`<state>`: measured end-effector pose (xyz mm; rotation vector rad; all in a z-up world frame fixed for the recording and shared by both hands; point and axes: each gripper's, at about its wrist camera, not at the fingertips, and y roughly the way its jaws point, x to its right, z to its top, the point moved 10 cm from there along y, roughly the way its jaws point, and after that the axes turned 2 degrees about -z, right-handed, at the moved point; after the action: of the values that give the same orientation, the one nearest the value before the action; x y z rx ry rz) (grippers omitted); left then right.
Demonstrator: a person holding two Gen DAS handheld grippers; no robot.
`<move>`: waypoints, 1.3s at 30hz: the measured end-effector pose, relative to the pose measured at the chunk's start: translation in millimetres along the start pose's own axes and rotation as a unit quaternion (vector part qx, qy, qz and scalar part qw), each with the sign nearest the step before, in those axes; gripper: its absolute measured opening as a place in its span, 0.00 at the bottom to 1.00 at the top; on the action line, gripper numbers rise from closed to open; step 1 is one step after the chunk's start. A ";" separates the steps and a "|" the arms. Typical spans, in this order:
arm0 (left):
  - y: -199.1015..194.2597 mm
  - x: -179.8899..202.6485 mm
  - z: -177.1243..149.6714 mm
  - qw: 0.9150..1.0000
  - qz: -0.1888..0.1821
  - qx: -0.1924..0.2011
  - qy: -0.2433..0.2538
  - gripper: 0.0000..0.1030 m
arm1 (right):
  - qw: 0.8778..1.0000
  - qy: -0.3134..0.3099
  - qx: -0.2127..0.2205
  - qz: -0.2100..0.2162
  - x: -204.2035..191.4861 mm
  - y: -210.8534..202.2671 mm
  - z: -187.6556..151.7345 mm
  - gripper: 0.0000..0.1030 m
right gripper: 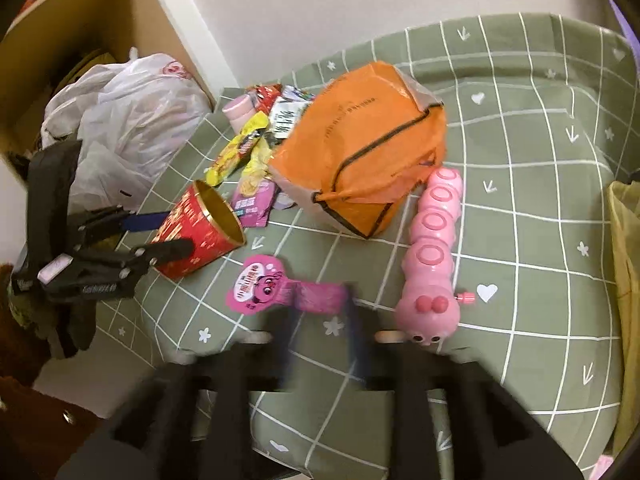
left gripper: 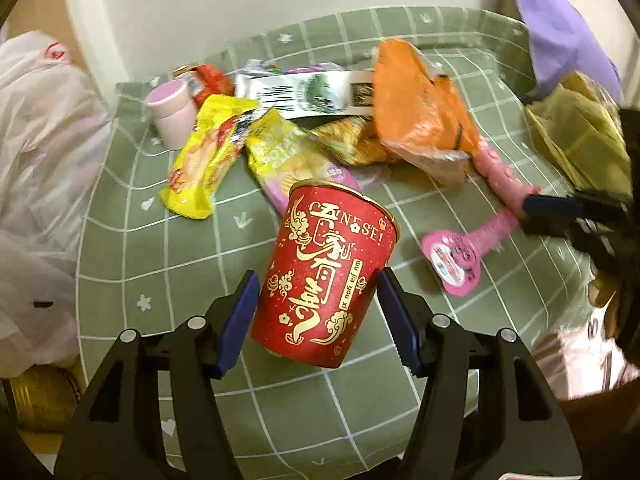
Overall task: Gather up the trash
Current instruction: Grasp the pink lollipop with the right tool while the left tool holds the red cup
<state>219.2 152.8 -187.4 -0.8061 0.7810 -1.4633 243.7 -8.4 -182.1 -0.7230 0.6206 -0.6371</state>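
Note:
My left gripper [left gripper: 320, 320] is shut on a red paper cup [left gripper: 324, 276] with gold lettering, its blue pads pressing both sides. From the right wrist view, the left gripper [right gripper: 168, 236] holds the cup [right gripper: 200, 232] tilted, its gold mouth facing up and to the right. My right gripper [right gripper: 320, 340] is blurred and stands open low in its own view. A flat pink snack wrapper [right gripper: 264, 284] lies on the cover just ahead of its fingertips, with its tail end reaching toward the gap. Nothing is held there.
A green checked cover [right gripper: 520, 160] carries an orange bag [right gripper: 360, 152], a pink caterpillar toy [right gripper: 432, 256], yellow snack packets [left gripper: 200, 160] and a pink jar [left gripper: 172, 112]. A white plastic bag [right gripper: 132, 120] sits by a cardboard box [right gripper: 80, 20] at the left.

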 end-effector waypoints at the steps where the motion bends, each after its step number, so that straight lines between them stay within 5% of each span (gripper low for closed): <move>1: -0.8 -4.0 -0.5 1.000 0.000 0.001 -0.013 0.56 | 1.000 -0.006 0.008 0.002 -3.1 -2.6 1.5 0.44; 10: -11.4 -20.2 -10.8 0.996 -0.032 0.012 -0.086 0.56 | 0.995 -0.096 -0.012 0.039 -30.3 23.2 19.1 0.44; 15: -19.5 -17.6 -11.9 0.995 -0.038 0.020 -0.093 0.56 | 0.994 -0.083 -0.058 0.034 -24.5 53.7 10.1 0.44; 21: -29.5 -23.3 -8.8 0.993 -0.041 0.036 -0.104 0.56 | 0.994 -0.052 -0.075 0.052 -37.2 37.6 -26.3 0.44; 25: -29.9 -22.9 -7.4 0.993 -0.039 0.039 -0.100 0.56 | 0.991 -0.107 -0.082 0.023 -48.9 43.6 -32.5 0.44; 35: -29.4 -32.3 -5.6 0.993 -0.035 0.031 -0.106 0.56 | 0.992 -0.107 -0.063 -0.027 -37.1 71.2 4.1 0.44; 39: -26.2 -34.1 -0.1 0.994 -0.034 0.031 -0.104 0.57 | 0.994 -0.094 -0.043 -0.028 -35.4 53.2 13.4 0.27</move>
<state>206.1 188.0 -166.4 -0.9293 0.5537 -1.4293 246.5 53.1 -204.0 -0.8722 0.4575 -0.5881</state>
